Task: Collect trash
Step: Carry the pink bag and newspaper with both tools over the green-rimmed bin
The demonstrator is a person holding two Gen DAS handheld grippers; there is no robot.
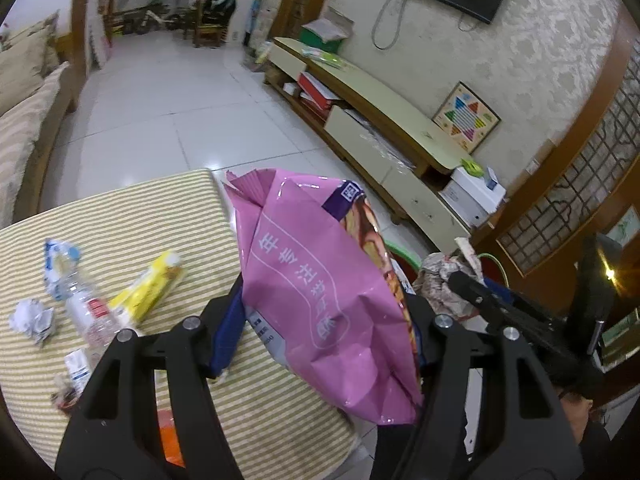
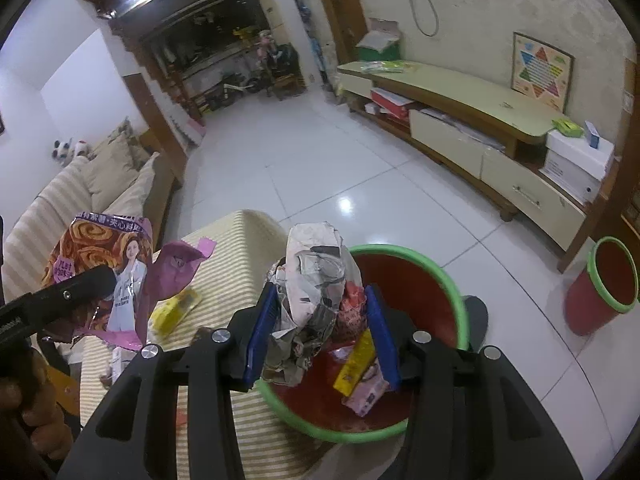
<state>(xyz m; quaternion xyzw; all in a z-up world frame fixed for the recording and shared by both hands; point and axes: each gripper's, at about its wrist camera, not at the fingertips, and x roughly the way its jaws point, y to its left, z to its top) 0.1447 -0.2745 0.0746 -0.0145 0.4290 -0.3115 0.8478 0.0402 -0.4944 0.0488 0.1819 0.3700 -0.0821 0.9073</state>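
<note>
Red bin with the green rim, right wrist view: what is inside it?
Inside the red bin lie a yellow wrapper and a pink packet. The crumpled newspaper wad, gripped by the right gripper, hides part of the interior.

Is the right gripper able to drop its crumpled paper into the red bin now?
Probably yes: the right gripper holds the crumpled paper over the red bin, whose mouth looks open.

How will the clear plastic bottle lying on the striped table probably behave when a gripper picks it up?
The plastic bottle looks empty and dented, so it is probably light and may crumple under the pads. It lies on its side on the table, so a push could roll it.
</note>
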